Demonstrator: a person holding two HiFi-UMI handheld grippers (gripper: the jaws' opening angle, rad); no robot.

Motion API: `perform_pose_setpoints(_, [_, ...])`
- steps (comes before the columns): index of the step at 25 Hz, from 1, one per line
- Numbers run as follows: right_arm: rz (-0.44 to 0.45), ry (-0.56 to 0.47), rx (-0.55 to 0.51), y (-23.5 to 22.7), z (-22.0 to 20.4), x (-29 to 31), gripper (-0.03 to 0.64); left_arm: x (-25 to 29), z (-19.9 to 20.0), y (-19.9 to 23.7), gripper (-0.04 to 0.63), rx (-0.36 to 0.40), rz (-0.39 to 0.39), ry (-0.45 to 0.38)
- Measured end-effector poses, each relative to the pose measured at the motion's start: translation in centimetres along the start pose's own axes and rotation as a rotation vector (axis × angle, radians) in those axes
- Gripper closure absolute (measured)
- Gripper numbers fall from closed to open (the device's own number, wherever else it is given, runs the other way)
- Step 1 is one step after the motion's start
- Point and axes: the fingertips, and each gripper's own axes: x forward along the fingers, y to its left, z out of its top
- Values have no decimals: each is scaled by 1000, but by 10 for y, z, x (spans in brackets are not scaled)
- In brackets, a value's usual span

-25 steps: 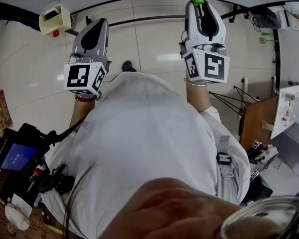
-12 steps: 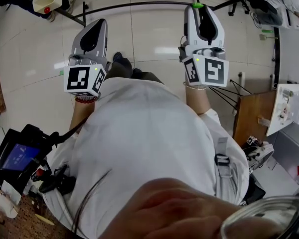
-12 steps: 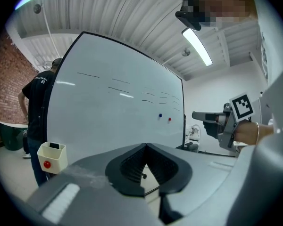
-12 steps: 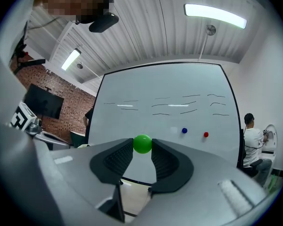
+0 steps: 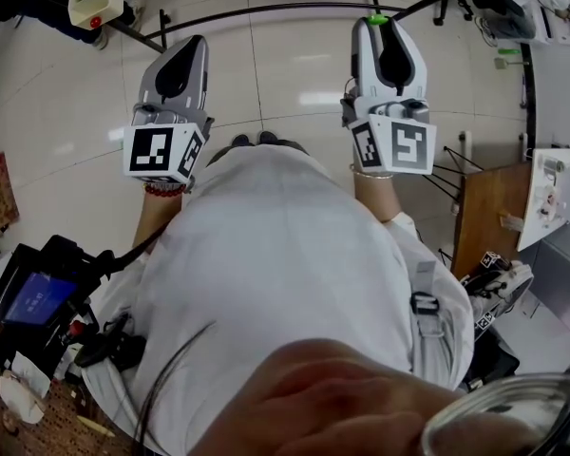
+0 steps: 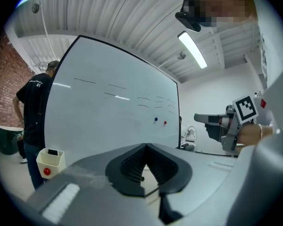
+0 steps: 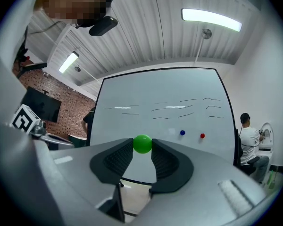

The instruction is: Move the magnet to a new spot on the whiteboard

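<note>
Whiteboard [image 7: 165, 107] far ahead, blue magnet [image 7: 182, 132] and red magnet [image 7: 202, 135] at its right. Right tool [image 7: 142, 146] pinches green magnet [image 7: 142, 142] off the board, likely for re-placing. Left tool [image 6: 145, 146] pressed together, empty.

The left gripper [image 6: 145, 147] has its jaws pressed together, nothing between them. Past the fingers [image 6: 132, 166] stands the whiteboard [image 6: 99, 126] — a blue magnet [image 6: 155, 119] and red magnet [image 6: 164, 122] just above and right of the tips.
</note>
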Motion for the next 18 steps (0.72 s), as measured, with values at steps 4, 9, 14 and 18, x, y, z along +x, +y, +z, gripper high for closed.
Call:
perform_pose_setpoints(4, [12, -3, 4, 7, -1, -2, 491, 3, -3, -2, 589, -4, -17, 11])
perform_pose_setpoints(9, [30, 10, 18, 5, -3, -3, 491, 11, 5, -10, 589, 1, -32, -5])
perform_pose_setpoints(14, [42, 19, 27, 8, -7, -2, 491, 12, 3, -7, 589, -7, -19, 2])
perform_pose_setpoints(18, [49, 19, 23, 13, -7, -4, 491, 8, 2, -4, 589, -16, -3, -1])
